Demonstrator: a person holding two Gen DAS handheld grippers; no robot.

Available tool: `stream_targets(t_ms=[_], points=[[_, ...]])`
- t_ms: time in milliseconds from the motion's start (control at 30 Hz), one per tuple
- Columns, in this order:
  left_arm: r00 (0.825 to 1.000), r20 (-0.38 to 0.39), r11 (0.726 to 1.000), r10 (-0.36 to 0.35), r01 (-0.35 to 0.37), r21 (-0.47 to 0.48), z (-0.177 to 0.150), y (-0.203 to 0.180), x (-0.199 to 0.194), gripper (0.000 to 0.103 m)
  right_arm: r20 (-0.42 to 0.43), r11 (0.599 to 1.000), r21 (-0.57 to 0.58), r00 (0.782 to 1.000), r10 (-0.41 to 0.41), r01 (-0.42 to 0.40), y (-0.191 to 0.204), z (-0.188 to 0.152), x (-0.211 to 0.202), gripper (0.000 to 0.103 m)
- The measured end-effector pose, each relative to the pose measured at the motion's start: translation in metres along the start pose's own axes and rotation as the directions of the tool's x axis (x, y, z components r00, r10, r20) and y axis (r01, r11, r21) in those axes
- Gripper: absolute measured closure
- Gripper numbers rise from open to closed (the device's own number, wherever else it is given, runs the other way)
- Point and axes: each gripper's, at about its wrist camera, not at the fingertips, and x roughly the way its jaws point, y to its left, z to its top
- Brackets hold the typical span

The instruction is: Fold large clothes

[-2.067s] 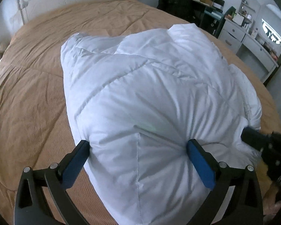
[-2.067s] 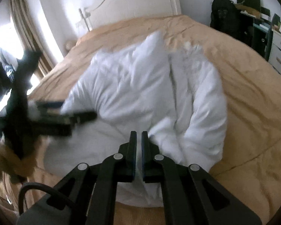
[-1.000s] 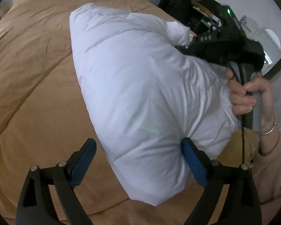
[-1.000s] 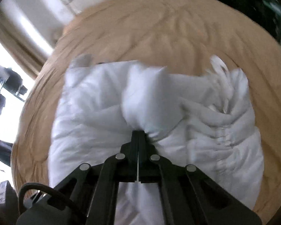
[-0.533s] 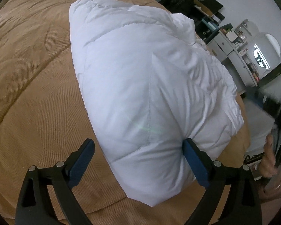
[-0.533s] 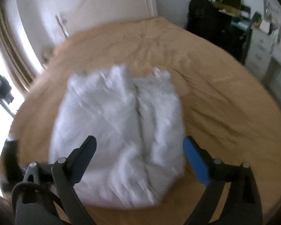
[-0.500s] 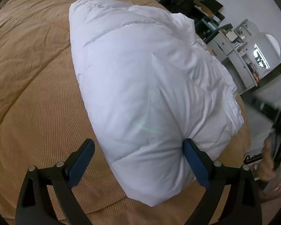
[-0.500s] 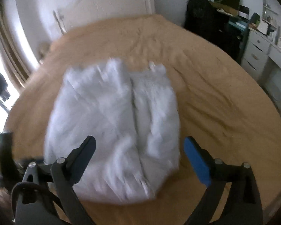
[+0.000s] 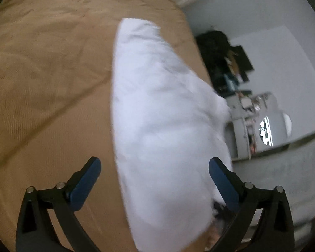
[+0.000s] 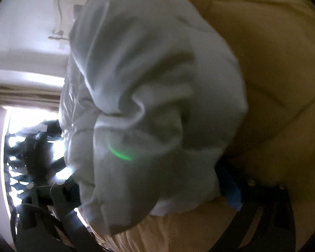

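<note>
A white puffy quilted garment (image 9: pixel 168 115) lies bunched on a tan bedspread (image 9: pixel 42 63). My left gripper (image 9: pixel 154 176) has its jaws opening wide over the garment's near end. Its left blue pad (image 9: pixel 84 187) stands clear over the bedspread, and its right pad (image 9: pixel 222 182) sits at the garment's edge. In the right wrist view the garment (image 10: pixel 157 73) fills the picture at close range. My right gripper (image 10: pixel 149 189) has its jaws opening, with a bulging fold between them. Only its right blue pad (image 10: pixel 231 189) shows clearly. Both views are blurred.
The bedspread (image 10: pixel 273 63) stretches wide on the garment's open side. Beyond the bed stand a white dresser with a mirror (image 9: pixel 262 130) and a dark pile of bags (image 9: pixel 216 46). A bright window (image 10: pixel 31 115) and a dark blurred shape (image 10: pixel 37 147) lie behind the garment.
The right gripper went from shut on a fold to wide open, then came down close onto the garment. The left view rolled and swung sideways, and its jaws spread a little wider.
</note>
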Motion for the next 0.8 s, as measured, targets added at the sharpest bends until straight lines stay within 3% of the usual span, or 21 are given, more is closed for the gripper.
stream_targets(t_ms=[67,133,200,267,400,467,567,667,800], points=[[0.998,-0.061,0.997,-0.018,0.014,-0.073,0.020,0.022,0.030,0.001,-0.005,1.000,-0.009,1.000,0.025,-0.025,0.004,0.007,0.006,0.000],[0.987,-0.114,0.981,-0.118,0.098,-0.168,0.034,0.041,0.059,0.000,-0.010,0.999,-0.012,0.999,0.030,-0.030,0.003,0.010,0.008,0.000],[0.967,-0.103,0.951,-0.233,0.204,-0.231,0.047,0.050,0.080,0.000,-0.012,0.999,-0.013,0.999,0.037,-0.037,0.000,0.013,0.008,0.000],[0.951,-0.111,0.935,-0.288,0.255,-0.246,0.061,0.048,0.097,0.000,-0.014,0.999,-0.011,0.999,0.045,-0.046,-0.003,0.015,0.005,0.000],[0.944,-0.146,0.939,-0.297,0.261,-0.226,0.076,0.038,0.122,0.000,-0.018,0.999,-0.004,0.999,0.045,-0.045,-0.004,0.021,0.005,0.001],[0.953,-0.170,0.955,-0.251,0.215,-0.204,0.078,0.032,0.129,0.000,-0.018,0.999,0.007,0.999,0.031,-0.031,-0.002,0.018,0.002,0.015],[0.950,-0.138,0.946,-0.279,0.247,-0.212,0.078,0.024,0.116,0.007,0.000,1.000,-0.003,1.000,0.029,-0.029,0.011,0.019,-0.010,0.038],[0.932,-0.096,0.923,-0.349,0.324,-0.208,0.083,0.017,0.087,0.012,0.029,0.999,-0.053,0.999,0.015,-0.014,0.035,0.021,-0.022,0.044],[0.956,-0.030,0.954,-0.292,0.289,-0.079,0.109,0.003,0.013,0.012,0.023,0.990,-0.106,0.995,0.100,-0.097,0.074,0.026,-0.016,0.044]])
